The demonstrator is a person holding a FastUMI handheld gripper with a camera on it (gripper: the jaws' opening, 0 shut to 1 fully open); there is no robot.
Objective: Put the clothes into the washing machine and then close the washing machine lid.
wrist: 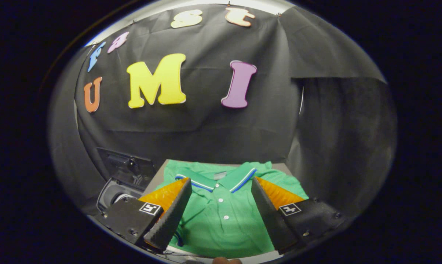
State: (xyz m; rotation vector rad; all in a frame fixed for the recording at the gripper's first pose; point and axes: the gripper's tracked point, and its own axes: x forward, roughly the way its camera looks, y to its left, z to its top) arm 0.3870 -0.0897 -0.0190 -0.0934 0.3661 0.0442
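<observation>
Gripper view looks down along the claw [221, 205], whose two fingers [169, 216] stand wide apart with nothing between their pads — they hang above a green polo shirt [221, 220] and do not appear to touch it. The shirt lies flat, front side up, on a grey desk [162, 172], with its collar [217, 178] just ahead of the fingertips; the collar is green with white and blue stripes along its edge. A row of white buttons [222, 209] runs down the placket in the gap between the fingers. Each finger has a black ribbed inner face, an orange outer face, and a small square marker [150, 208] on its black base. Beside the desk, beyond the left finger, sits the washing machine [118, 183] — its dark lid [127, 168] is raised and the round opening shows below it.
</observation>
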